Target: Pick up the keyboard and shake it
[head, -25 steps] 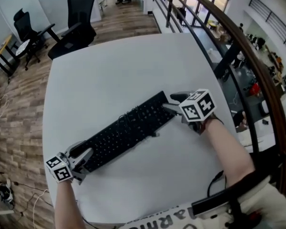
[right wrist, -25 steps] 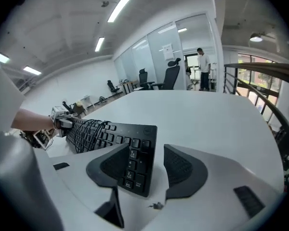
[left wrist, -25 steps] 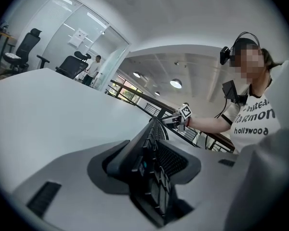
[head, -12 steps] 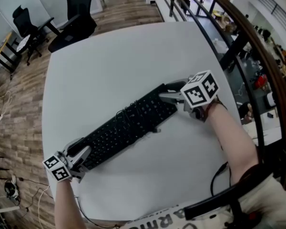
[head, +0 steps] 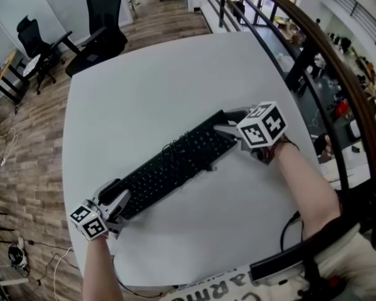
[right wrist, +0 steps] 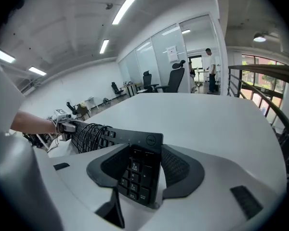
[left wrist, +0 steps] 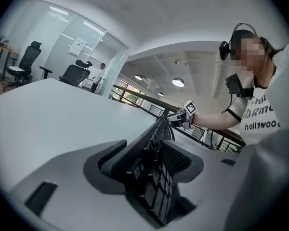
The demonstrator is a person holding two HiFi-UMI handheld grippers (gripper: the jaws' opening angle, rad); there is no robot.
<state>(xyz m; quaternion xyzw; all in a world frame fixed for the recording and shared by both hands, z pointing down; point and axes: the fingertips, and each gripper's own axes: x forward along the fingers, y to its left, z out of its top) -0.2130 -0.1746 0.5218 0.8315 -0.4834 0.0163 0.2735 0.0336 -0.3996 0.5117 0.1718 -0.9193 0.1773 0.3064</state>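
Keyboard (head: 175, 162) lies diagonally, apparently just off the white surface (head: 163, 93), spanning near-left corner toward right edge. Left tongs (head: 116, 196) pinch its near end, jaws opening. Right tongs (head: 229, 123) pinch the number-pad end. Office chairs (head: 103, 24) beyond far-left corner.

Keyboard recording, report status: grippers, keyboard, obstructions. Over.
Left gripper jaws opening, keyboard end between them. Right gripper shut on other end. Cable bunched on keys; nothing blocking.

bright ceiling striplights (right wrist: 125, 7), soft shadows, fisheye bending, dark corners
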